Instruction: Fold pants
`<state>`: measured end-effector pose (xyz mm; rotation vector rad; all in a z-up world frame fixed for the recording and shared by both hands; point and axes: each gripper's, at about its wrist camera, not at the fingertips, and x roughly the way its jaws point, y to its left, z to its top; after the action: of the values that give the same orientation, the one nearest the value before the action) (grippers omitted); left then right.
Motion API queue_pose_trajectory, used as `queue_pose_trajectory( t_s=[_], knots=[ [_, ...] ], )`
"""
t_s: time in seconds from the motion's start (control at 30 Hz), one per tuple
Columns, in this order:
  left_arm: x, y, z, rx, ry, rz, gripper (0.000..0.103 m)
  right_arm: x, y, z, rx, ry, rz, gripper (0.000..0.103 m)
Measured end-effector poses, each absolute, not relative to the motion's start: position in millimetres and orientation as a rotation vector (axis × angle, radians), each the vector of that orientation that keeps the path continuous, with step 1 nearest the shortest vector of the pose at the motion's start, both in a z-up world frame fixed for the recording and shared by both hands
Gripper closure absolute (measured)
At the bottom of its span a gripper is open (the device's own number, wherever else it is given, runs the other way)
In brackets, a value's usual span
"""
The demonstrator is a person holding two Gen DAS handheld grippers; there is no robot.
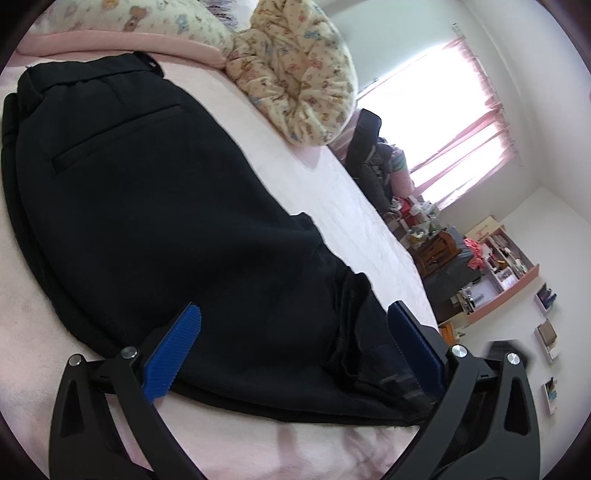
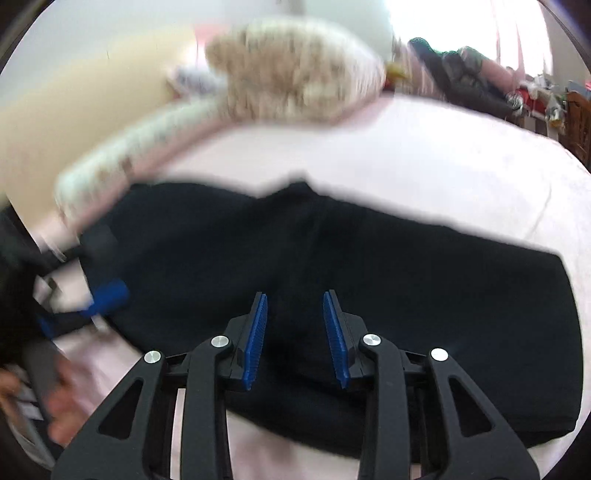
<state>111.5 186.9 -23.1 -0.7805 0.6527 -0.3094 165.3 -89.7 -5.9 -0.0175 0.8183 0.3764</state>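
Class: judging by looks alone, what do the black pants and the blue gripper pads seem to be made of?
Black pants: woven cloth, matte, probably a suiting blend; it shows fine weave, soft creases and a welt pocket.
Blue pads: likely rubber or moulded plastic, with a ribbed, dull surface.

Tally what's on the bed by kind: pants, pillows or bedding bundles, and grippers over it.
Black pants: 1
Printed pillow: 1
Bunched printed quilt: 1
Grippers: 2, left gripper and right gripper, both with jaws apart above the pants
Total: 5
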Motion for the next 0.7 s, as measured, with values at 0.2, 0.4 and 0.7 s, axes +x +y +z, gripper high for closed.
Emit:
queue_pose_trajectory(
  t_s=[0.2,0.4,0.7],
  knots=[
    [99,197,-4,-0.74,0.531,-0.263,0.002,147,-77,-5,-0.121,0.775,0.408,0.068],
    [79,227,15,-0.73,0.421,-0.116,0.002,140,-68,-20,-0.198,0.842,0.434,0.068],
    [78,296,2,-0.982,0.529,-0.145,0.002,101,-138,8,0.164,0.731,0.56,0.065]
  ],
)
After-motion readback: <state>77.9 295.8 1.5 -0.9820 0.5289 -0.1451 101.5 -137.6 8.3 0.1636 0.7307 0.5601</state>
